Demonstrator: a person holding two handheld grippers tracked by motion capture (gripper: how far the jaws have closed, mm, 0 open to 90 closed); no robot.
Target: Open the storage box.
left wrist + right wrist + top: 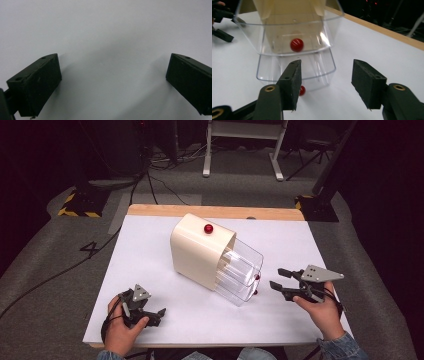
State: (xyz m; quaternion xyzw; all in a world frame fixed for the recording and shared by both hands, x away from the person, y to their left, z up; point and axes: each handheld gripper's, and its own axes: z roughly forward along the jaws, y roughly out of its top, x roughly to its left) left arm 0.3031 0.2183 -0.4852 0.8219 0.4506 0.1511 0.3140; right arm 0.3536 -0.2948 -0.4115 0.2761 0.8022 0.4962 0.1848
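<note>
Cream-coloured housing point(199, 251) with two clear drawers point(240, 270) pulled out is seen mid-desk point(150, 250) from above, both grippers kept apart from it; the left gripper point(113, 80) is held wide over bare desk; the right gripper point(325, 83) is spread, aimed at the lower red knob point(302, 90) (nothing gripped, so work seems unstarted).

White surface, one drawer unit on it

Surface point(165, 315) is white on top, with a bare wooden strip point(215, 211) along the far edge; grey carpeted floor point(45, 255) all round. Near the middle rests a cream drawer unit point(197, 251), set at an angle to the edges, red knob point(208, 228) on its upper face. Two clear drawers point(240, 270) stick out toward the near right, each with a small red knob.
</note>
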